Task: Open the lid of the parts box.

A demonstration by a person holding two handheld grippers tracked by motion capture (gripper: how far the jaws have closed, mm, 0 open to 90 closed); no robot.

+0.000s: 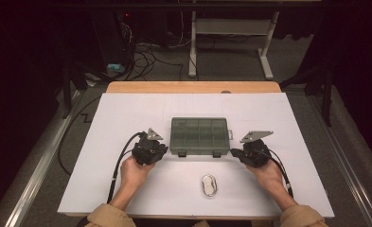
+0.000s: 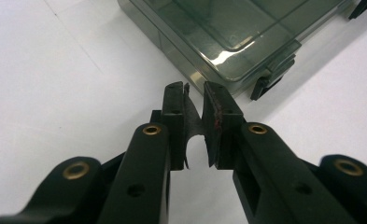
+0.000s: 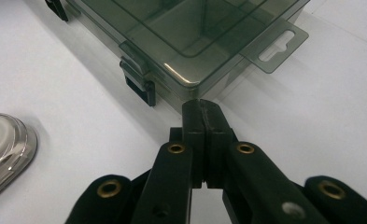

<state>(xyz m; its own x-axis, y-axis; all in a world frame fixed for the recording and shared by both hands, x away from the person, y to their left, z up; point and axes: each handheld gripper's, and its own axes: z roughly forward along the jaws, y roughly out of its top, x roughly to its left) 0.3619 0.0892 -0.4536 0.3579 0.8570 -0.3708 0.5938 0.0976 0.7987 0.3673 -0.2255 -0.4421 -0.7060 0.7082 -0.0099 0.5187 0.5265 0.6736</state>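
In the high view, a smoky compartment box (image 1: 200,136) sits closed at the middle of the white tabletop (image 1: 127,109), its two latches facing the person. The left claw (image 1: 161,150) rests just beside the box's near-left corner and the right claw (image 1: 234,152) just beside its near-right corner. A small metal oval piece (image 1: 209,185) lies nearer the person, apart from the box.

In the left gripper view, the left claw (image 2: 194,93) is pinched almost together with nothing gripped; only a torn pad flap hangs in the narrow gap. The box's corner (image 2: 228,70) and one latch (image 2: 270,79) lie just ahead.

In the right gripper view, the right claw (image 3: 202,108) is fully closed and empty, its tip just at the box's corner (image 3: 186,81), with a latch (image 3: 139,84) to its left.

The risk, as I judge it: closed tips pushing at the corners could slide or spin the light box instead of working a latch, and the loose pad flap may slip on the smooth plastic.
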